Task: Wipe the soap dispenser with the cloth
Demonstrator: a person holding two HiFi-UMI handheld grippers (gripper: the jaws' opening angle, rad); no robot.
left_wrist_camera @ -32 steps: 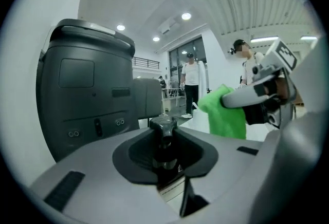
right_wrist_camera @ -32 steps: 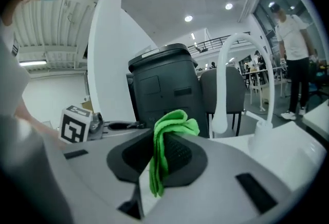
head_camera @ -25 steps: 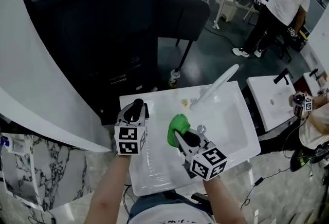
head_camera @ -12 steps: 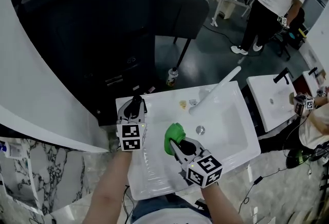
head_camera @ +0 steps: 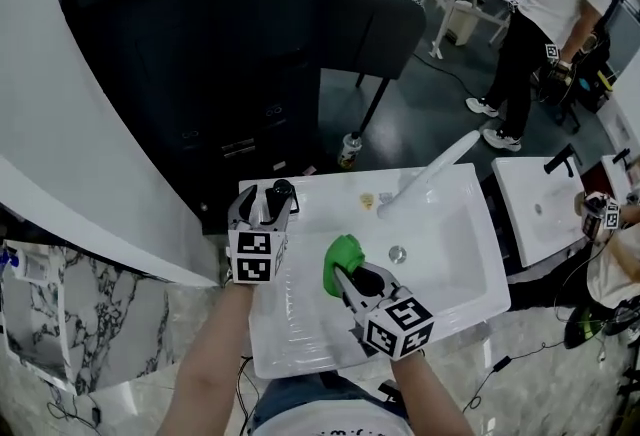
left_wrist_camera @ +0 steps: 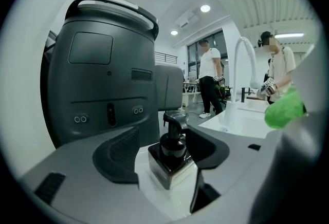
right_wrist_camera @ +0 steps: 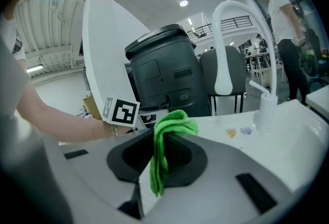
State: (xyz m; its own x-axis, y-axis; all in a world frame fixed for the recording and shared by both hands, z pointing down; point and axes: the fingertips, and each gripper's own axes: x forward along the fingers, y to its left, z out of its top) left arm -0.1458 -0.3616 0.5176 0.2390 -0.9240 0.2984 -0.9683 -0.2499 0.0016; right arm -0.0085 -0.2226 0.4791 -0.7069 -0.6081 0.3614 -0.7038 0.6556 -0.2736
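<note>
Step in hand: judged as the set-up for the wipe. The soap dispenser (left_wrist_camera: 171, 152) stood upright on the far left corner of the sink (head_camera: 455, 259) rim, with no cloth on it yet.
Left gripper (head_camera: 266, 206): jaws had just been opening. They stood apart with the dispenser between them and the pads not pressing. A strip of white rim showed between one pad and the bottle.
Right gripper (head_camera: 352, 276): jaws were clamped on the green cloth (head_camera: 343, 253). It was bunched in a fold, stuck out past the tips and hung down a little.
Cloth vs dispenser: near but apart. The cloth was over the basin, to the dispenser's right in the head view.
Doing it well, steadying: probably best to close the left jaws low on the square body again, or keep them bracketing it. The bottle looked light and top-heavy with the pump on.
Doing it well, wiping: bring the loose front of the cloth onto the bottle, not the jaw tips. Stroke the glossy sides downward, then go round the pump neck.
Doing it well, pressure: keep it light and push towards the steadying jaw, not towards the rim edge.
Risk: a sideways push on a free bottle could tip it off the corner or into the basin. Pressing the pump head could squirt soap.
Faucet (head_camera: 432, 170): white, at the back of the basin, well apart from the cloth's likely path.
</note>
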